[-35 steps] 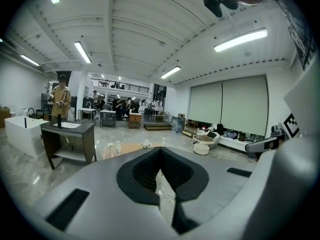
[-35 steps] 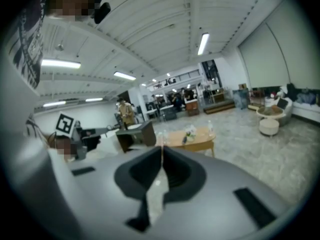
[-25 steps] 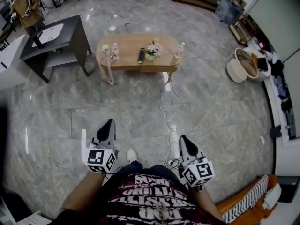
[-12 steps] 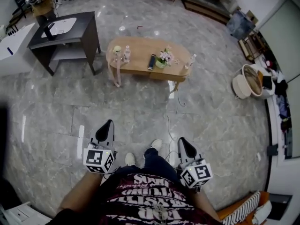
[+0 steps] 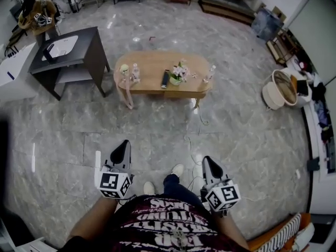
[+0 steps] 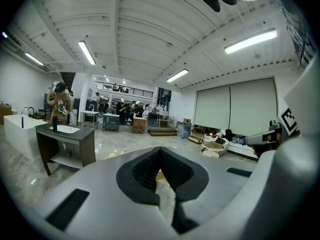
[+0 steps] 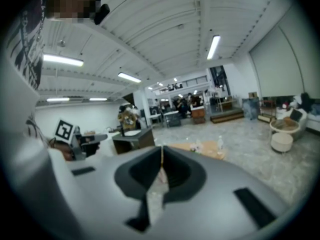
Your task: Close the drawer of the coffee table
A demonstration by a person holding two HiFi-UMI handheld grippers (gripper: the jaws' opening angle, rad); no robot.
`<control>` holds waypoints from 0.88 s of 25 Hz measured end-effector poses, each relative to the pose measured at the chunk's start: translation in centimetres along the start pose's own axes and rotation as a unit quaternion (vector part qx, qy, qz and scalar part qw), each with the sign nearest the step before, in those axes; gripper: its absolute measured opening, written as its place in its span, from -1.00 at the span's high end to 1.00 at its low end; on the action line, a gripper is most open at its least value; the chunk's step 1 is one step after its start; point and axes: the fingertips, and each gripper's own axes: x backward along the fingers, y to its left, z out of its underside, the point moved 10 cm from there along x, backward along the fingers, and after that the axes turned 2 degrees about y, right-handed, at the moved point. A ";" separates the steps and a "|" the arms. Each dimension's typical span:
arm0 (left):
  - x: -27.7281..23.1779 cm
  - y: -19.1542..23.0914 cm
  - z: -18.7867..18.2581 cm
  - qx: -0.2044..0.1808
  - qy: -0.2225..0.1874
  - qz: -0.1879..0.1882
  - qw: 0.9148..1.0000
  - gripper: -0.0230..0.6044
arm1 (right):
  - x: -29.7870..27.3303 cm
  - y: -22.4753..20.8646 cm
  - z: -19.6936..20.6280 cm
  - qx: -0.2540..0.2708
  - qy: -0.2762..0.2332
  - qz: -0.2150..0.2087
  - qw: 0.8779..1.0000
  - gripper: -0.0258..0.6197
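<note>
The oval wooden coffee table (image 5: 152,62) stands across the floor, far ahead of both grippers. On it are small bottles, a dark remote and a flower pot (image 5: 176,76). From here I cannot make out its drawer. My left gripper (image 5: 125,145) and right gripper (image 5: 208,161) are held low in front of the person's body and point toward the table. Both are shut with nothing between the jaws. In the left gripper view the left gripper (image 6: 160,151) has its jaws together. The right gripper (image 7: 161,151) shows the same, with the table (image 7: 200,148) beyond it.
A dark side table (image 5: 89,46) with a white basin stands to the left of the coffee table, and a white tub (image 5: 13,72) lies further left. A round basket (image 5: 281,88) sits at the right. A thin cable (image 5: 198,117) runs over the marble floor. Another person (image 5: 34,14) stands far left.
The person has taken a step over the floor and both feet now show below the grippers. Both grippers were carried along, still shut.
</note>
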 end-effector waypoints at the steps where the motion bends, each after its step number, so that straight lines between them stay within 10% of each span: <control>1: -1.0 -0.4 -0.1 -0.001 0.002 0.004 1.000 0.85 | -0.2 -0.9 -0.1 -0.004 0.000 0.004 1.000 0.81; 13: -13.1 -4.8 -1.1 0.001 0.031 0.031 0.999 0.85 | -3.9 -11.2 -2.0 -0.025 0.015 0.030 0.999 0.81; 22: -17.8 -6.6 -4.7 -0.007 0.019 -0.028 0.999 0.85 | -7.1 -18.1 -5.6 -0.029 -0.004 -0.017 0.999 0.81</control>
